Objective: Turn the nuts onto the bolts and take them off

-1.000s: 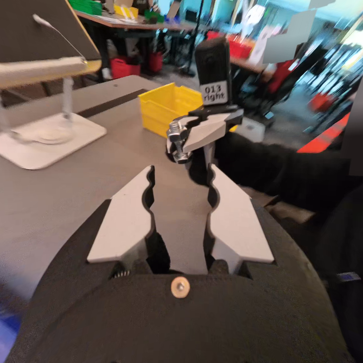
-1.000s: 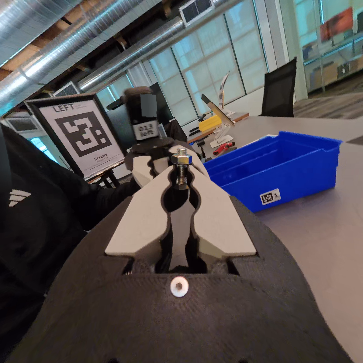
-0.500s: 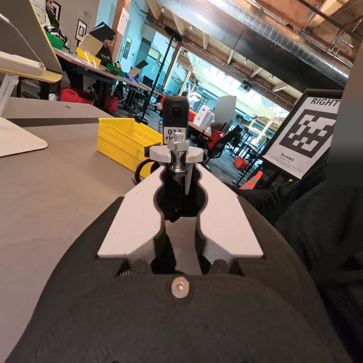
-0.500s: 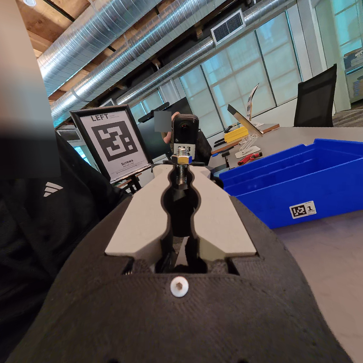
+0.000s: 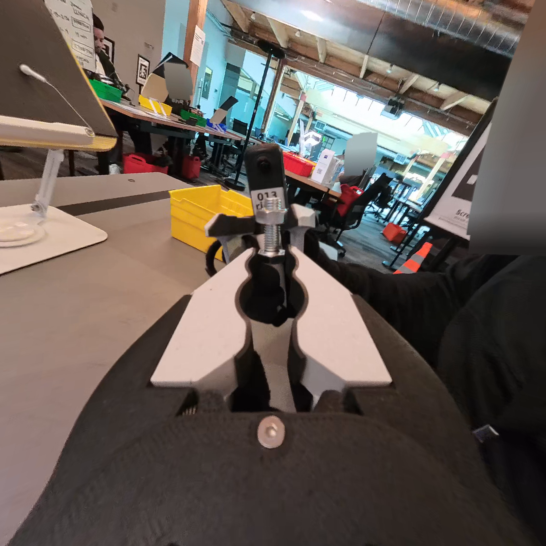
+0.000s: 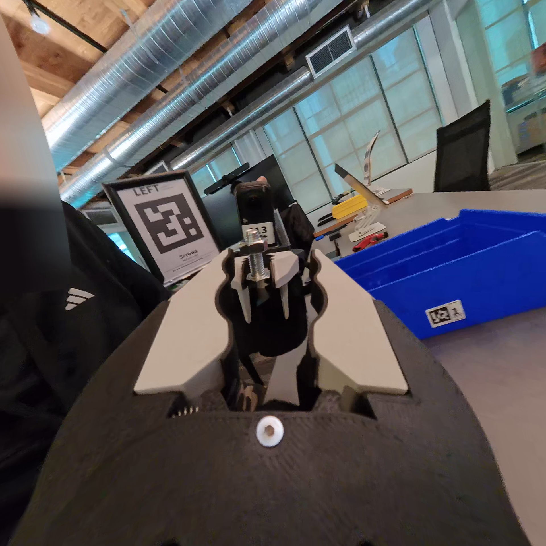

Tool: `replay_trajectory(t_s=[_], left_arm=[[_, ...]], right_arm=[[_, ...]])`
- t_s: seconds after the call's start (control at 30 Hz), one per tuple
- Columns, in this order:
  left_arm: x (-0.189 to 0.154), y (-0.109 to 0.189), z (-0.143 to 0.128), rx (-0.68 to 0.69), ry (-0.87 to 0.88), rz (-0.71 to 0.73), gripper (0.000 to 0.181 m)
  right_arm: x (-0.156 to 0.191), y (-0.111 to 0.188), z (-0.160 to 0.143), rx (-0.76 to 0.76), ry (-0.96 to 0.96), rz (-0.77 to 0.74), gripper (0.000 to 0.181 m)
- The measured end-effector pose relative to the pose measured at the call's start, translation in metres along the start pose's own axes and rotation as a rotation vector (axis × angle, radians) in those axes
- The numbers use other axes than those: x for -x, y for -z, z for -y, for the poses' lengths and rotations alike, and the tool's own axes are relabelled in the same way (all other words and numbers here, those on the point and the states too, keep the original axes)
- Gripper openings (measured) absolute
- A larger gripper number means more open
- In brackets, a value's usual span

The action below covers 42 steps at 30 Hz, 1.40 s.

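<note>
Steel bolt [image 5: 271,236] upright, head clamped in L gripper [image 5: 270,257]; R gripper [image 6: 270,260] jaws apart (nut [image 5: 270,215] near top).

- Grippers: two, the left gripper [image 5: 270,255] and the right gripper [image 6: 270,260].
- Bolt [image 5: 271,236]: one.
- Nuts on the bolt: two, an upper nut [image 5: 271,216] and a lower nut [image 5: 271,252].
- Storage bins on the table: two, one yellow bin [image 5: 201,214] and one blue bin [image 6: 461,274].
- Framed marker signs: two, a left sign [image 6: 165,227] and a right sign [image 5: 455,192].
</note>
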<state>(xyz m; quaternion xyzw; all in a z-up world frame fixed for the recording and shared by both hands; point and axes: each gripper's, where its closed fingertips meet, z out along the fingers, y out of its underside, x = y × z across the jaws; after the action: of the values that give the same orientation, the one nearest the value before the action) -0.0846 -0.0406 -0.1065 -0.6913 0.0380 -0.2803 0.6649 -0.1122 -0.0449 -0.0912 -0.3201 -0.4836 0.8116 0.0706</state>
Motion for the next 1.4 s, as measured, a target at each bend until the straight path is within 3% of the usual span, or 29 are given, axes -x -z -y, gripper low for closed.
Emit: replay_trajectory(t_s=[0.37,0.57,0.7,0.77,0.87,0.93,1.03,1.17,1.27,1.33,1.4], left_arm=[[-0.005,0.0,0.004,-0.062,-0.09,-0.015,0.015],[-0.013,0.0,0.01,-0.05,-0.14,-0.03,0.016],[-0.015,0.007,0.022,-0.083,-0.14,-0.021,0.016],[-0.017,0.012,0.033,-0.114,-0.139,-0.032,0.015],[-0.014,0.015,0.035,-0.103,-0.164,-0.014,0.015],[-0.012,0.015,0.033,-0.099,-0.157,-0.011,0.016],[-0.015,0.011,0.029,-0.088,-0.158,-0.03,0.016],[-0.022,0.01,0.029,-0.091,-0.17,-0.046,0.015],[-0.025,0.016,0.038,-0.112,-0.177,-0.048,0.015],[-0.027,0.022,0.047,-0.141,-0.175,-0.055,0.015],[-0.029,0.024,0.051,-0.142,-0.2,-0.053,0.015]], right_arm=[[0.006,-0.016,0.006,0.143,0.222,-0.135,0.071],[0.005,-0.025,0.009,0.183,0.257,-0.173,0.065],[0.008,-0.014,0.021,0.129,0.237,-0.157,0.065],[-0.004,0.006,0.029,0.081,0.215,-0.205,0.05],[-0.016,0.024,0.033,0.068,0.193,-0.244,0.063],[0.001,0.012,0.038,0.06,0.219,-0.19,0.077],[0.019,-0.02,0.03,0.143,0.292,-0.144,0.086],[0.018,-0.04,0.031,0.161,0.281,-0.144,0.081],[0.01,-0.029,0.033,0.144,0.252,-0.154,0.088],[0.0,-0.008,0.039,0.126,0.267,-0.2,0.069],[-0.018,0.015,0.039,0.133,0.278,-0.28,0.074]])
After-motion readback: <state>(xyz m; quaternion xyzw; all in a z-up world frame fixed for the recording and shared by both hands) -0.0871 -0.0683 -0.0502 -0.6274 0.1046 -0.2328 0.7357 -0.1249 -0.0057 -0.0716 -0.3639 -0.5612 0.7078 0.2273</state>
